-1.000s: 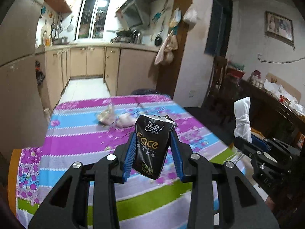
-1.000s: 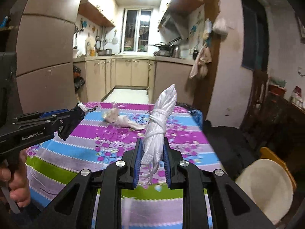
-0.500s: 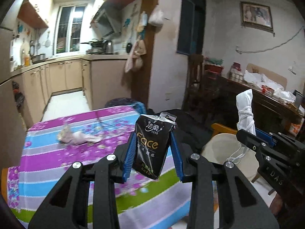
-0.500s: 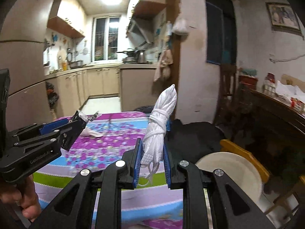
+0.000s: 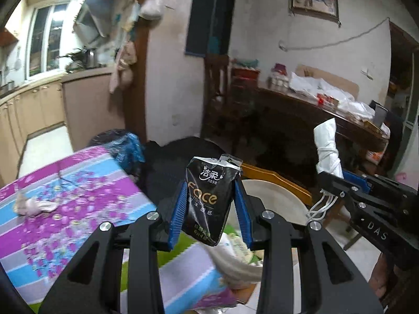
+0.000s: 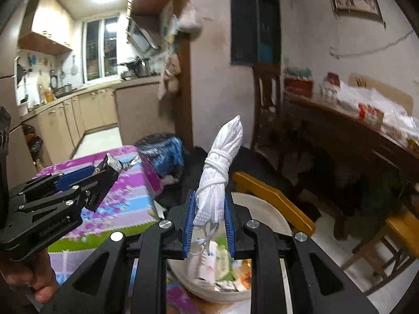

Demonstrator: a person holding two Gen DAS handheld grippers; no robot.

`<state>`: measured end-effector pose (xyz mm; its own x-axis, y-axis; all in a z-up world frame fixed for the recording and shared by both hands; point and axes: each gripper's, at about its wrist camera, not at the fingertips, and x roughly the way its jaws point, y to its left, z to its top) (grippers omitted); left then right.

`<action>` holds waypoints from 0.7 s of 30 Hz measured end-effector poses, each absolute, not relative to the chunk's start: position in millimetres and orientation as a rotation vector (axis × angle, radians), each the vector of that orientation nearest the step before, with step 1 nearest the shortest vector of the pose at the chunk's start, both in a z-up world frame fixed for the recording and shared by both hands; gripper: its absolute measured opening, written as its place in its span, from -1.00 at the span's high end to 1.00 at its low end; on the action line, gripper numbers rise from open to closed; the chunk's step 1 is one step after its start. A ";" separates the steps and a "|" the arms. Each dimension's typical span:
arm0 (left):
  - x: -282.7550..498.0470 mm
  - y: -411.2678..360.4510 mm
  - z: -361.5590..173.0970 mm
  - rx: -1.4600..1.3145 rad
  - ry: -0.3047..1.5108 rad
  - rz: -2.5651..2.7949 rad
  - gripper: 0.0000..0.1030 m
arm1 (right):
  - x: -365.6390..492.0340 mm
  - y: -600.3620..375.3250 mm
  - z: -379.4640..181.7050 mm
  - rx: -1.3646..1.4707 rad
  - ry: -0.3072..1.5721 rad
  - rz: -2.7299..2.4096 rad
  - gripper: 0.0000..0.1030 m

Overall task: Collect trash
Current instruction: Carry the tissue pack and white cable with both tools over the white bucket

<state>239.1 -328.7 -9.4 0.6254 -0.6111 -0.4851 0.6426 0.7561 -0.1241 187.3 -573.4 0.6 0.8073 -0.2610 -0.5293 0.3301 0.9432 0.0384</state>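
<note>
- Your left gripper (image 5: 210, 210) has its jaws clamped on a black tissue packet (image 5: 209, 200), blue pads pressing its two long sides; the packet stands upright with its torn silver top above the pads.
- Your right gripper (image 6: 209, 219) has its jaws clamped on a white bundle (image 6: 220, 175) wound with white cord; the bundle rises upright above the pads, loose cord ends hanging below them.
- Both loads are off the tabletop (image 5: 65, 209), carried in the air past its right-hand edge.
- A pale round bin (image 6: 272, 217) sits directly below and ahead of your right gripper, its rim near the tabletop's corner. Wrappers and paper scraps (image 6: 217, 264) already lie inside.
- From the left wrist view, the bin's rim (image 5: 277, 196) shows just behind the packet, to its right.
- A yellow wooden chair frame (image 6: 275, 196) runs along the far side of the bin, close to the rim.
- Beyond the chair, a dark sideboard (image 6: 353, 141) stacked with bags lines the right wall; open floor lies between it and the bin.
- A crumpled pinkish scrap (image 5: 34, 205) lies on the striped tabletop, well to the left of your left gripper.
- A blue-and-black bag (image 6: 162, 149) sits at the tabletop's far corner.
- The grippers sit side by side, apart, each visible in the other's view.
</note>
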 end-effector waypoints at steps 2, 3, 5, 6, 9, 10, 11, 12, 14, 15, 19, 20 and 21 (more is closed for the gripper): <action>246.2 -343.9 -14.9 0.070 0.568 -0.734 0.33 | 195.4 -597.4 -9.6 0.162 0.602 -0.316 0.58; 251.4 -354.1 -19.5 0.076 0.595 -0.747 0.33 | 199.4 -607.9 -14.4 0.176 0.629 -0.311 0.58; 256.7 -370.5 -24.6 0.094 0.631 -0.759 0.33 | 211.8 -625.0 -27.2 0.214 0.684 -0.295 0.58; 260.6 -379.7 -29.2 0.105 0.656 -0.769 0.33 | 218.6 -632.1 -31.4 0.223 0.702 -0.297 0.58; 269.1 -400.1 -39.5 0.111 0.719 -0.786 0.33 | 235.8 -654.1 -47.3 0.289 0.755 -0.277 0.58; 271.9 -405.5 -43.1 0.111 0.736 -0.791 0.33 | 240.6 -658.9 -52.6 0.293 0.770 -0.281 0.58; 273.9 -408.1 -45.3 0.111 0.746 -0.791 0.33 | 243.8 -662.9 -56.3 0.301 0.782 -0.277 0.58; 276.4 -412.8 -49.5 0.114 0.762 -0.789 0.33 | 247.8 -670.4 -62.0 0.312 0.800 -0.271 0.58; 277.9 -418.3 -54.3 0.117 0.777 -0.791 0.33 | 253.3 -670.8 -71.1 0.315 0.819 -0.273 0.58; 278.9 -421.3 -57.5 0.124 0.783 -0.788 0.33 | 254.3 -673.5 -74.9 0.319 0.825 -0.272 0.58; 281.3 -425.8 -65.5 0.131 0.796 -0.783 0.33 | 246.1 -659.4 -87.4 0.325 0.829 -0.276 0.58; 281.3 -426.6 -67.1 0.134 0.797 -0.782 0.33 | 245.3 -659.0 -89.6 0.325 0.829 -0.277 0.58; 281.3 -428.2 -68.9 0.135 0.800 -0.781 0.33 | 243.3 -654.7 -89.8 0.327 0.829 -0.278 0.58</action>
